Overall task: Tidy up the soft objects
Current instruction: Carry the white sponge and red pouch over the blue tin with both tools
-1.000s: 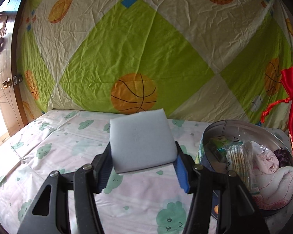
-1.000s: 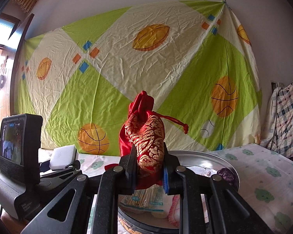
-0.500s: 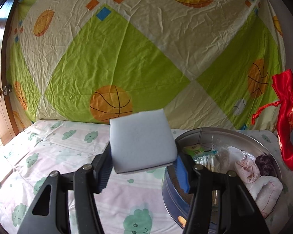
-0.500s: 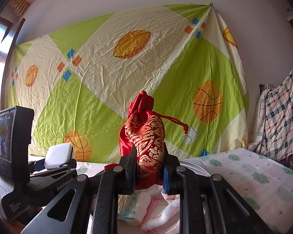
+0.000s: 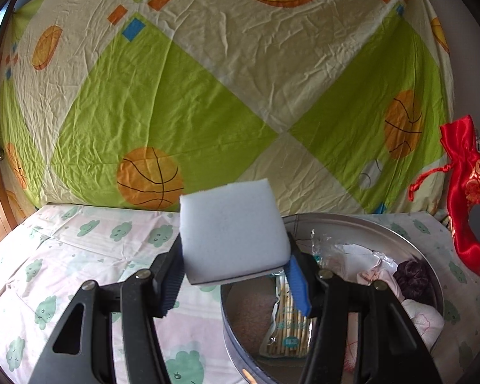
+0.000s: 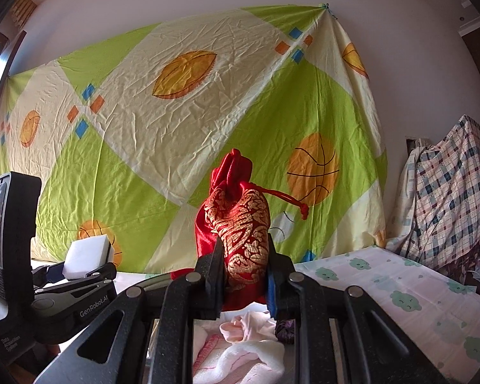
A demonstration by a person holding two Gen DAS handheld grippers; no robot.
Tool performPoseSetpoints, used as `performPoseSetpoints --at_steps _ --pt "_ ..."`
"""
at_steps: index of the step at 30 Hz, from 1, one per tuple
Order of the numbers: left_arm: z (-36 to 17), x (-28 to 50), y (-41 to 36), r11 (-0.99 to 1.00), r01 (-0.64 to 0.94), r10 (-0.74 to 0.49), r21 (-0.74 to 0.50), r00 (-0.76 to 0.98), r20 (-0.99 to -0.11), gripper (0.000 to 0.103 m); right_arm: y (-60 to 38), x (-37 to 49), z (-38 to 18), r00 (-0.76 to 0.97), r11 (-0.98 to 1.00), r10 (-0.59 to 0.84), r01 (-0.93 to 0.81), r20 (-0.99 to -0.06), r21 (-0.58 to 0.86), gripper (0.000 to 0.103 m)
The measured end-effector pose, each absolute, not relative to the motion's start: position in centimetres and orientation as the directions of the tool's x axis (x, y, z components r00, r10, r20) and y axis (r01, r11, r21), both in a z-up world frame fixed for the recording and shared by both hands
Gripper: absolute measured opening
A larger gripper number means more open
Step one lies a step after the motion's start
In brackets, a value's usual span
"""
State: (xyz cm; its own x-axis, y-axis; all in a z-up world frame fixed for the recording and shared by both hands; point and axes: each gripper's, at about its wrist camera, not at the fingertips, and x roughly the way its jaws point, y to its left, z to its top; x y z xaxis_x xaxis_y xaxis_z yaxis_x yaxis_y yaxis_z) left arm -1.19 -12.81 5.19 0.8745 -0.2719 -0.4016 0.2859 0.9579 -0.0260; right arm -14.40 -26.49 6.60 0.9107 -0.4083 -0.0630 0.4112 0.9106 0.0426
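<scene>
Left hand-held gripper (image 5: 235, 275) clamps sponge (image 5: 232, 233) (right (image 6: 243, 275): pouch (image 6: 240, 227)).

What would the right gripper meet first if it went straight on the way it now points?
The right gripper, shut on the red pouch, points about level, above the tin's contents. Nothing stands close ahead; the first thing in line looks like the hanging sheet, though its depth is unclear.

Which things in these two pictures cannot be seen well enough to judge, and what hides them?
- Left wrist view: near half of the tin, hidden by the left gripper and its sponge.
- Left wrist view: the right gripper, cut off by the right edge behind the red pouch.
- Right wrist view: tin contents, mostly covered by the right gripper.
</scene>
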Motion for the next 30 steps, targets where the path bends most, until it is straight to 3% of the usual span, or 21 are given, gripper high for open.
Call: performPoseSetpoints --at_steps 30 --pt "4.5 -0.3 -20.0 0.925 0.379 -0.354 -0.041 0.815 -0.458 0.056 -31.1 -11.5 6.0 0.841 0.848 -0.530 0.522 -0.106 -0.096 0.022"
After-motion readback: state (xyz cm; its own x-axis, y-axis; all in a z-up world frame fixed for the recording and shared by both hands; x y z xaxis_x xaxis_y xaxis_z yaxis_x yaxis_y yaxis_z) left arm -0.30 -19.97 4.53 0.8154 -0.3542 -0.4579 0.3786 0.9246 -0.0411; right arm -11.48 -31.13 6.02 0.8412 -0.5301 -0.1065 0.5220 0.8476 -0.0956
